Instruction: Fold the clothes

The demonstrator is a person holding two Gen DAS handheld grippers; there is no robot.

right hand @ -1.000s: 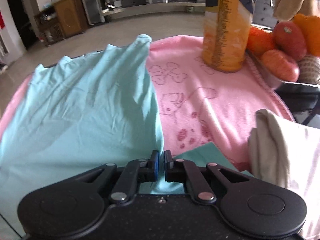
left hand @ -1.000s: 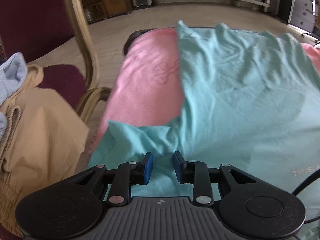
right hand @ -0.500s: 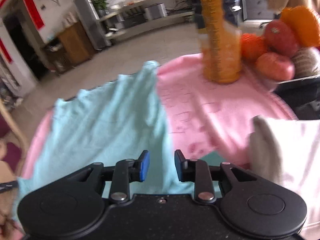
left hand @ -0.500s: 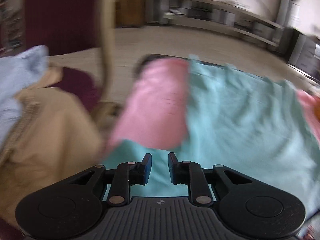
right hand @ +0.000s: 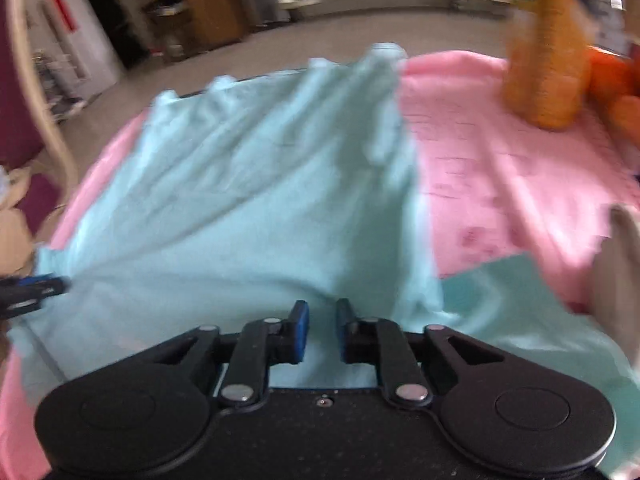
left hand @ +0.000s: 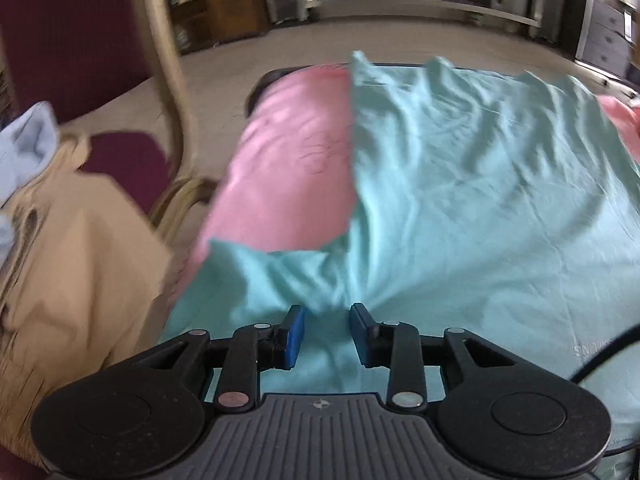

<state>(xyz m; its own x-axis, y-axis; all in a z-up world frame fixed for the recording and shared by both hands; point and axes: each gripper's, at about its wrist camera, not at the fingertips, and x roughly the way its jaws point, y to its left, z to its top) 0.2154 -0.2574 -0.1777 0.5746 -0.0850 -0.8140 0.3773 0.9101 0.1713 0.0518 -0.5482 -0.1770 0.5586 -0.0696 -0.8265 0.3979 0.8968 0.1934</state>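
A turquoise T-shirt (left hand: 460, 184) is being laid flat over the pink towel (left hand: 288, 168) covering the table. The left gripper (left hand: 326, 334) and right gripper (right hand: 318, 330) are being held parted above its near edge, nothing clasped. Judged: a fold is being prepared; next, a sleeve should be pinched.

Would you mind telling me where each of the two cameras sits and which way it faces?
Left wrist: on the left gripper, looking forward along its open fingers over the teal shirt on the pink towel, chair to the left.
Right wrist: on the right gripper, fingers open, facing the same shirt, an orange bottle far right; the left gripper's tip shows at the left edge.
Shared: shirt, towel, the room's far shelves.
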